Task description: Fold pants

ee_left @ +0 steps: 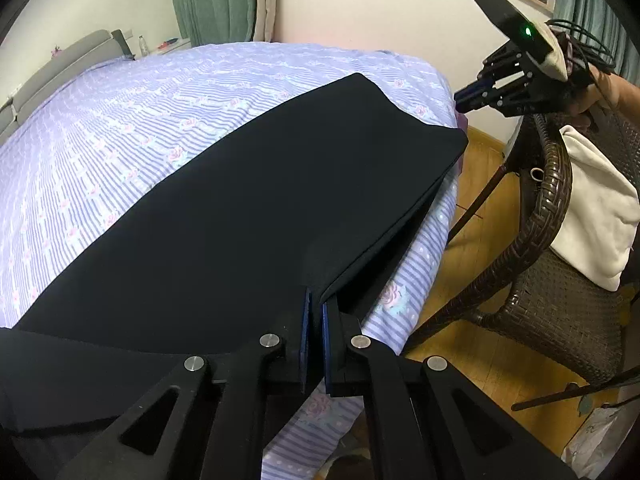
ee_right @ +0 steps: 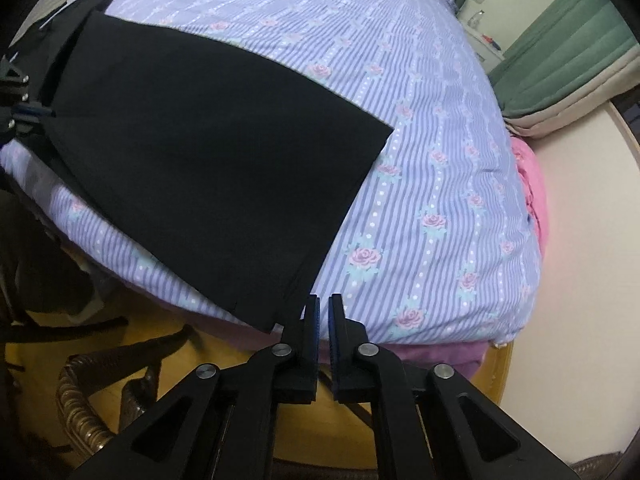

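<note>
- Headboard (ee_left: pixel 60 68), grey and padded, at the far left of the left view, with a white nightstand (ee_left: pixel 168 45) beside it.
- Green curtains (ee_left: pixel 212 0) hang behind, next to a pale wall (ee_left: pixel 380 12).
- Bed (ee_left: pixel 120 128) fills both views under a lilac striped sheet printed with pink roses; a pink cloth (ee_right: pixel 532 184) lies along its far side by the wall.
- Pants (ee_left: pixel 248 216), black, lie flat along the bed's near edge, one end overhanging the side.
- Left gripper (ee_left: pixel 316 312) is clamped on the pants' near edge, fabric pinched between its blue pads.
- Right gripper (ee_right: pixel 324 312) sits just beside the pants' corner; its fingers are nearly together with a narrow gap and nothing between them.
- Wood floor (ee_left: pixel 480 184) runs beside the bed.
- Wicker chair (ee_left: pixel 552 240) stands there, a white cushion (ee_left: pixel 596 208) on it.
</note>
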Tool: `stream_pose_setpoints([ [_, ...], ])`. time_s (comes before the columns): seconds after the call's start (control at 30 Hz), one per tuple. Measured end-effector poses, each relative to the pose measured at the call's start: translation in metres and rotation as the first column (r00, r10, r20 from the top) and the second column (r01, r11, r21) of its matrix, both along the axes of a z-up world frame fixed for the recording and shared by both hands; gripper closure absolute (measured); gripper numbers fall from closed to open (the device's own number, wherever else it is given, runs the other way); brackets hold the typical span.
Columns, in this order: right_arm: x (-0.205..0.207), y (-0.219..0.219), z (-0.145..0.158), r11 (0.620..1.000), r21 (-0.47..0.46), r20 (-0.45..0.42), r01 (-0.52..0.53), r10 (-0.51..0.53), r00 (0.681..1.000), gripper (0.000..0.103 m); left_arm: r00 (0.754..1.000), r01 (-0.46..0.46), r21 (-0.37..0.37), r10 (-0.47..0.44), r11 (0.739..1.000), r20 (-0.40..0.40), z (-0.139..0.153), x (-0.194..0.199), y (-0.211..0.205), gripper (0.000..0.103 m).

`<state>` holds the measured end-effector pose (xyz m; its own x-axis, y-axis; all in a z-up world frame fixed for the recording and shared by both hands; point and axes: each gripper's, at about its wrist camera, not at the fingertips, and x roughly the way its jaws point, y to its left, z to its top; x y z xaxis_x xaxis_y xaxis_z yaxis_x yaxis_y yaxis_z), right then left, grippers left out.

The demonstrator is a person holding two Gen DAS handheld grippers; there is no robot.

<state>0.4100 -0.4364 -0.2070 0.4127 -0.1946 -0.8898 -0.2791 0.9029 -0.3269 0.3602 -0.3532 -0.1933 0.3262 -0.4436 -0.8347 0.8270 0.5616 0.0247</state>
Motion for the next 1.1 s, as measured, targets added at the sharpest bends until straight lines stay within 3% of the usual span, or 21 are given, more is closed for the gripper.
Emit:
stream_pose_setpoints([
  [0.1,0.0,0.003,0.004,0.999,0.034,0.014,0.03,-0.03,0.999,0.087,1.0,-0.012,-0.006,0.012,1.0,-0.004,-0.003,0.002,0.001,0.097],
  [0.27,-0.004,0.01,0.003,0.99,0.127,0.009,0.055,-0.057,0.998,0.06,1.0,-0.025,-0.01,0.025,1.0,-0.015,-0.008,0.002,0.003,0.097],
  [0.43,0.002,-0.009,-0.004,0.956,0.249,-0.057,0.155,-0.145,0.988,0.06,0.999,-0.031,-0.013,0.031,0.999,0.018,-0.006,-0.003,0.002,0.097],
  [0.6,-0.001,0.0,0.006,0.947,0.287,0.0,0.143,-0.149,0.989,0.06,0.998,-0.05,-0.034,0.051,0.998,0.032,-0.008,-0.003,0.006,0.096],
  [0.7,-0.005,0.012,0.016,0.952,0.276,0.065,0.131,-0.155,0.986,0.06,0.997,-0.06,-0.052,0.062,0.997,0.035,-0.009,-0.005,0.01,0.091],
  [0.8,-0.014,0.027,0.027,0.953,0.273,0.13,0.129,-0.17,0.977,0.06,0.998,-0.057,-0.077,0.059,0.995,0.028,-0.005,-0.01,0.013,0.074],
  [0.87,-0.022,0.038,0.034,0.95,0.283,0.165,0.133,-0.185,0.969,0.06,0.998,-0.057,-0.092,0.06,0.994,0.033,0.002,-0.015,0.017,0.057],
  [1.1,-0.038,0.089,0.061,0.952,0.294,0.24,0.088,-0.162,0.957,0.06,0.995,-0.084,-0.147,0.091,0.985,0.04,0.035,-0.02,0.076,0.055],
])
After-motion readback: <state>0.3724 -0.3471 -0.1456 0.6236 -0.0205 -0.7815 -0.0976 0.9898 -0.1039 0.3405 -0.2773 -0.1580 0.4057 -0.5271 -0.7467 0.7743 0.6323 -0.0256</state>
